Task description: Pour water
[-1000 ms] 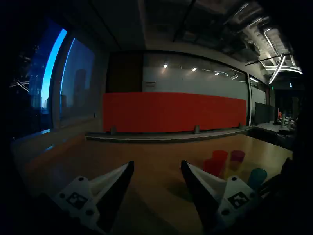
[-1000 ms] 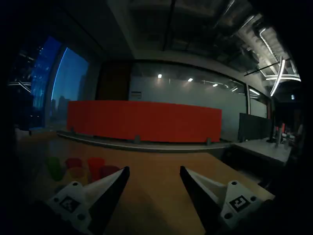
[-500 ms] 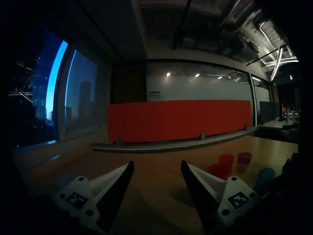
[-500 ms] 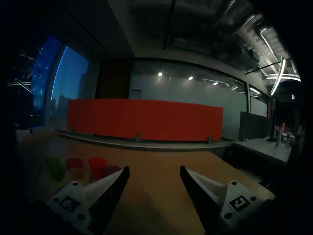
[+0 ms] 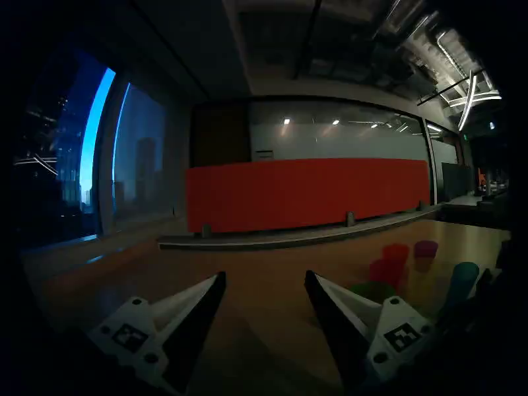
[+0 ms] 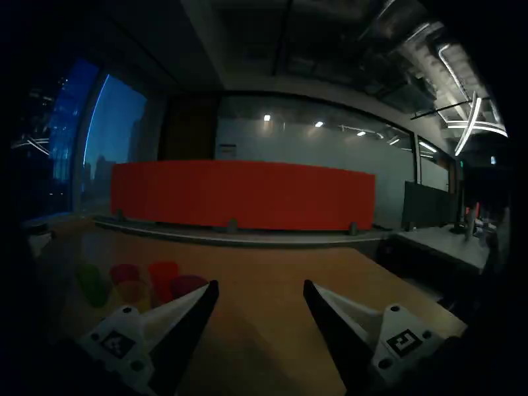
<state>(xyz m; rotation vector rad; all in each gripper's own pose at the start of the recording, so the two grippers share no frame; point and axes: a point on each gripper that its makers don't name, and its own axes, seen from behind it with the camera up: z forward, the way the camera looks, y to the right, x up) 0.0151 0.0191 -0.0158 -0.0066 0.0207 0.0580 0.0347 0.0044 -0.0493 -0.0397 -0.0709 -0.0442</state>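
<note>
On tbl (image 6: 264,284): cups (image 6: 162,276); L+R jaws apart.

In the left gripper view the green cup (image 5: 371,290) sits partly behind the left gripper (image 5: 264,274), its base hidden, and the teal cup (image 5: 463,278) has its foot lost in shadow. In the right gripper view the maroon cup (image 6: 186,285) is covered low down by the right gripper (image 6: 259,284). Dim light hides whether any cup holds water, and the items on the far desk (image 6: 442,247) are too small to tell
</note>
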